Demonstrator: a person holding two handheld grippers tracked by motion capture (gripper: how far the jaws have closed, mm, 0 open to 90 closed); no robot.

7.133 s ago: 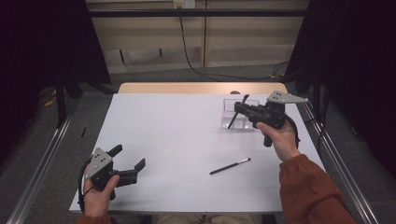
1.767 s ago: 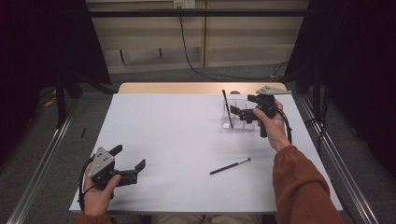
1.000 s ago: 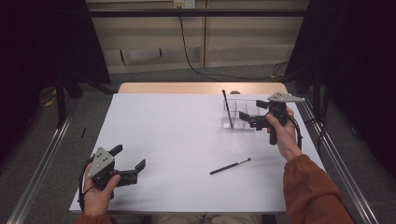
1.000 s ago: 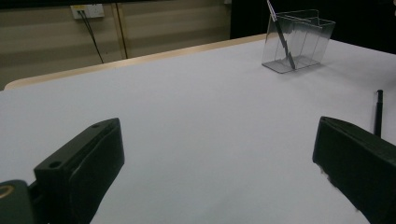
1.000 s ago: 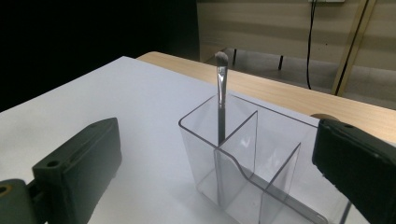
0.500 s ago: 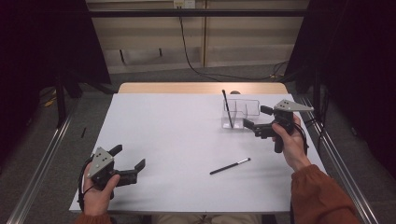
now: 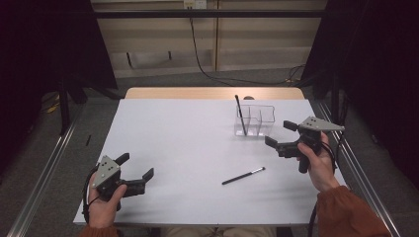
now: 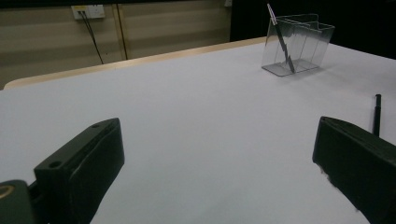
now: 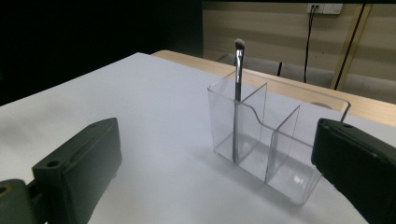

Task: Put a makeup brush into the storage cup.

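A clear divided organizer (image 7: pixel 260 118) stands at the far right of the white table (image 7: pixel 173 133). A thin black brush (image 7: pixel 240 114) stands upright in its left compartment; the right gripper view has the brush (image 9: pixel 238 93) and the organizer (image 9: pixel 280 154) close ahead. A second black brush (image 7: pixel 243 176) lies flat on the table toward the front. My right gripper (image 7: pixel 279 133) hovers open and empty just right of the organizer. My left gripper (image 7: pixel 136 165) rests open and empty at the front left; its view takes in the organizer (image 8: pixel 303 42) and the lying brush (image 8: pixel 376 114) far off.
The table's wooden far edge (image 7: pixel 212 93) borders a gap before the back wall. Metal rails (image 7: pixel 358 168) run along both sides of the table. A black cable (image 7: pixel 202 54) hangs down the wall behind.
My right gripper has let go of the upright brush and drawn back from the organizer, right and toward the person. The left gripper has not moved.
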